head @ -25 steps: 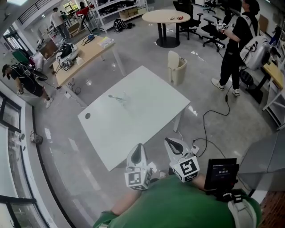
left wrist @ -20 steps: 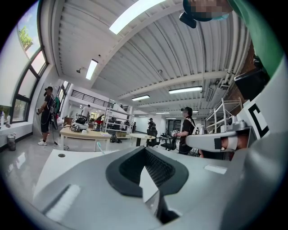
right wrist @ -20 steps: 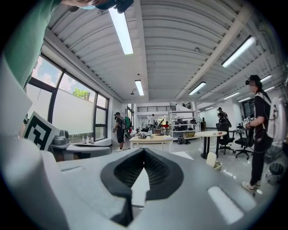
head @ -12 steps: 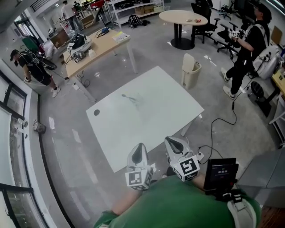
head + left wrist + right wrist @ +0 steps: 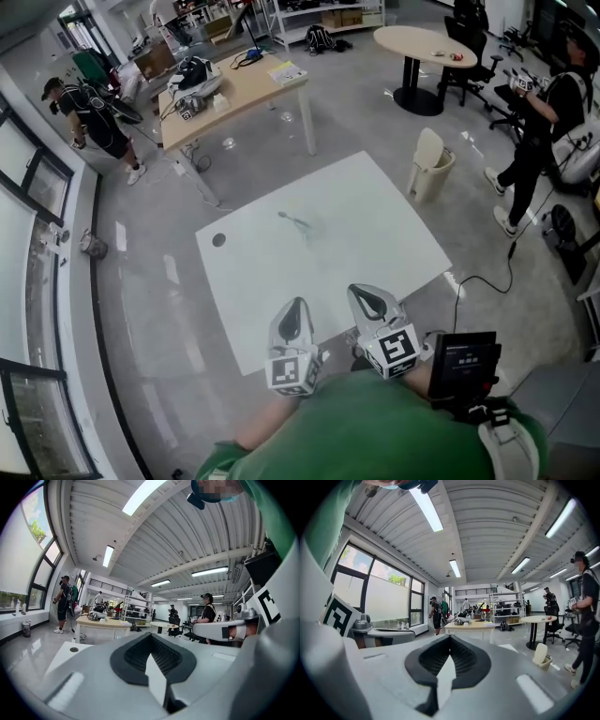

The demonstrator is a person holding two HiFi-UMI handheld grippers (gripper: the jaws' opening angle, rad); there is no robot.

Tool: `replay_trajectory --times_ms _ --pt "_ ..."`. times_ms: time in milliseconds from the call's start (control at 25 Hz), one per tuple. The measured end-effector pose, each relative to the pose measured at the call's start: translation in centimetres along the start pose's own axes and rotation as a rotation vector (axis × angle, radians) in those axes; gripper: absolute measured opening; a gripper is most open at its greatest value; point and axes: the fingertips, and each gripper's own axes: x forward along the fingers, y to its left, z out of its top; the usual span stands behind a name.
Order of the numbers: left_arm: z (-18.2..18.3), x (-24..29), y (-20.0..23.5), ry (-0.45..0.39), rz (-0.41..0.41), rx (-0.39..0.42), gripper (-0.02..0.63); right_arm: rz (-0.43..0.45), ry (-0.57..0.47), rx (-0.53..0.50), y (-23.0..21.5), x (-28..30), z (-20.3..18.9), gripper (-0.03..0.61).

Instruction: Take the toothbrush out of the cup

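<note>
toothbrush point(image 5: 287, 217) pickup not begun yet, judging by how far off both grippers are. near first: left gripper point(image 5: 294, 305) and right gripper point(image 5: 356, 292) sit close against the person's green top, side by side, tips aimed forward toward the table point(image 5: 375, 262). both gripper views show the fingers pressed together at the tips, nothing between them, only room and ceiling beyond. the table's near edge is just ahead of the tips. white top, mostly bare, with a dark round hole point(image 5: 218, 240) near the left corner.

past the middle of the table stands the cup point(image 5: 303, 228), clear and faint, upright as far as i can tell. the toothbrush is in it, its free end leaning out to the upper left. too small to tell which end is up.

beyond the table: a pale bin point(image 5: 428, 167) by the far right edge, a wooden desk point(image 5: 239, 89) with clutter, a round table point(image 5: 422, 42), and people standing at the left and right sides.

step in hand looks like the approach. to do it well:
- step in until the cup is in easy reach.
- spread one gripper's fingers before coming down.
- take the free end of the handle well above the rim, and lift along the lean so it does not drag on the rim.
- the clear cup is probably light and tippy, so steady its wall with the other gripper, gently.
- risk: a sideways pull topples the cup.
</note>
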Motion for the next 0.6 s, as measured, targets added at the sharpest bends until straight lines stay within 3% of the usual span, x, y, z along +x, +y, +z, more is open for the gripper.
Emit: replay_trajectory --times_ms 600 --pt "1.8 8.5 4.4 -0.001 0.136 0.040 0.006 0.146 -0.026 0.005 -4.3 10.3 2.6 0.003"
